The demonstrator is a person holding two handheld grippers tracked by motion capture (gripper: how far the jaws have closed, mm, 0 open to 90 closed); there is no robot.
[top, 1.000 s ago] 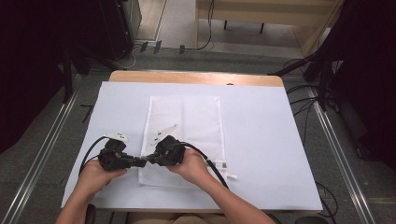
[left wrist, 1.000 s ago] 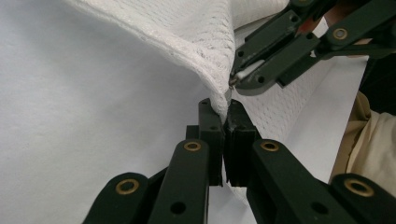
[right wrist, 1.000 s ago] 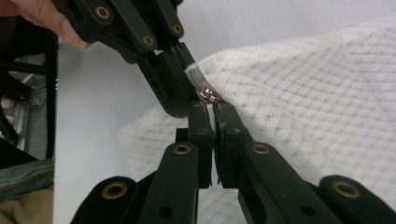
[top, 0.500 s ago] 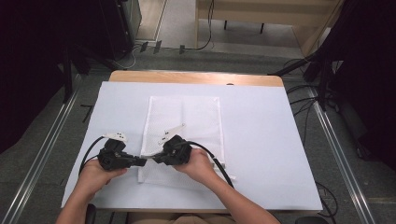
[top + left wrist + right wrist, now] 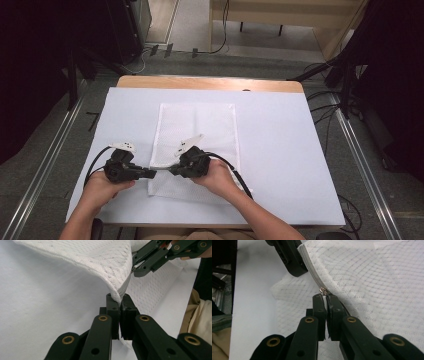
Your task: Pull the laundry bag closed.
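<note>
White mesh laundry bag (image 5: 197,145) lies flat on the white sheet (image 5: 280,150) covering the tabletop, long axis running near to far, roughly centred and slightly left of the middle.

Near edge: both forearms enter from the near side. Left hand (image 5: 102,185) holds the left tool (image 5: 151,173), pointing right at the bag's near-left corner. Right hand (image 5: 217,175) holds the right tool (image 5: 173,171), pointing left, just beside the left tool; tips nearly meet.

Left tool, left gripper view: jaws pressed together, pinching the bag's fabric edge at the zipper tape (image 5: 123,288); fabric lifts up and away from the pinch in a curved fold. Right tool (image 5: 136,268) seen beyond it, on the same seam.

Right tool (image 5: 325,298), right gripper view: jaws pressed together, pinching the white tab of the zipper pull; the small metal zipper slider (image 5: 323,291) sits just past the tips, on the zipper line. Left tool (image 5: 295,265) seen farther along the same seam.

Farther: rest of the bag flat, smooth. Beyond the sheet, a strip of bare wooden tabletop (image 5: 210,83) at the far edge.
</note>
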